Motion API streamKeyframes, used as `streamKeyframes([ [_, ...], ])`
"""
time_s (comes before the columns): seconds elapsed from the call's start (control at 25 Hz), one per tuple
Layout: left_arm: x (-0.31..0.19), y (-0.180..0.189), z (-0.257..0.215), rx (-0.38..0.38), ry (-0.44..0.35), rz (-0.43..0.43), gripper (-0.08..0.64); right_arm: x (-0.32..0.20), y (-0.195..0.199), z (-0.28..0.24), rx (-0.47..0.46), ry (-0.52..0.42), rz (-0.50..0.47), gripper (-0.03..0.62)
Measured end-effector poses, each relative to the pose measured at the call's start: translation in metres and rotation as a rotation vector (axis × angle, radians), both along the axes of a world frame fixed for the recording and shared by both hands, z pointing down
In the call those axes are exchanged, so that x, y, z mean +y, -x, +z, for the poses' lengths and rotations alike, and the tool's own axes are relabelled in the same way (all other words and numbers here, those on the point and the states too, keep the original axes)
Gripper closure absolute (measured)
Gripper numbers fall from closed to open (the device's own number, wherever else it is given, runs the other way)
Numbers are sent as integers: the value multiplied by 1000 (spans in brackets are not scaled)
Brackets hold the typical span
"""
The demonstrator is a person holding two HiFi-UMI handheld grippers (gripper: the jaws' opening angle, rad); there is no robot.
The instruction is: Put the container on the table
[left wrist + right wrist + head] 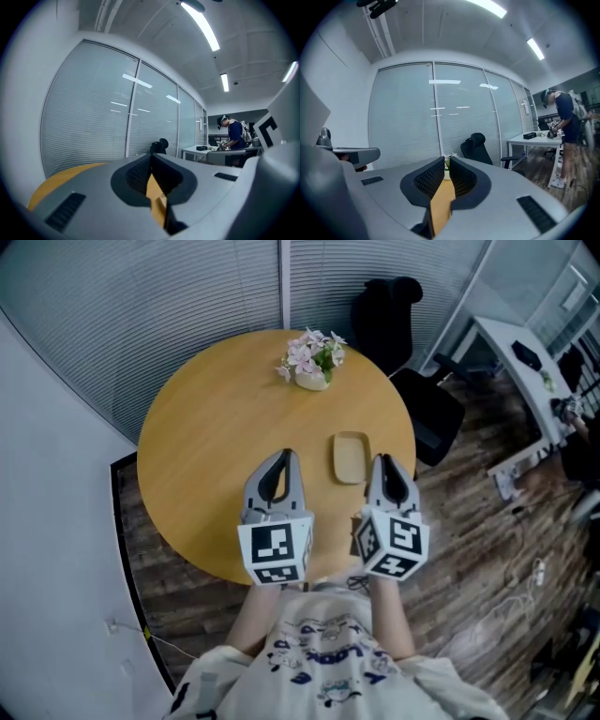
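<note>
A flat tan container [350, 457] with rounded corners lies on the round yellow-wood table [216, 427], near its front right edge. My left gripper [284, 457] is just to the container's left and my right gripper [382, 461] just to its right, both over the table and apart from the container. Each gripper is shut with nothing held. In the left gripper view the left gripper [151, 157] has its tips together, with only table showing below them. In the right gripper view the right gripper [446, 160] stands the same way.
A pot of pink flowers [312, 360] stands at the table's far side. A black office chair [389, 310] is behind the table on the right, next to a white desk [525, 352]. A person [562, 123] stands by that desk. Blinds line the glass wall.
</note>
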State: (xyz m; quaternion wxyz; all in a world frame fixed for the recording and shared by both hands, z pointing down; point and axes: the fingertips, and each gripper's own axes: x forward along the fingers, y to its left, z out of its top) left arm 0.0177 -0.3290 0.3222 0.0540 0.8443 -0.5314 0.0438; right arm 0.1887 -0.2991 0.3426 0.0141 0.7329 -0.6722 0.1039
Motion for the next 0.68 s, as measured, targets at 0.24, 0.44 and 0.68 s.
streamKeyframes([
  [0.24,3,-6,-2,-1,-5,16,557,4,-1,0,4,6,1,558],
  [0.44,3,-8,-1,0,-4,25,557,5,-3,-1,8,5,5,558],
  [0.68,0,-10,-2,2,-4,28,557,3,-5,-1,12,1,3,558],
])
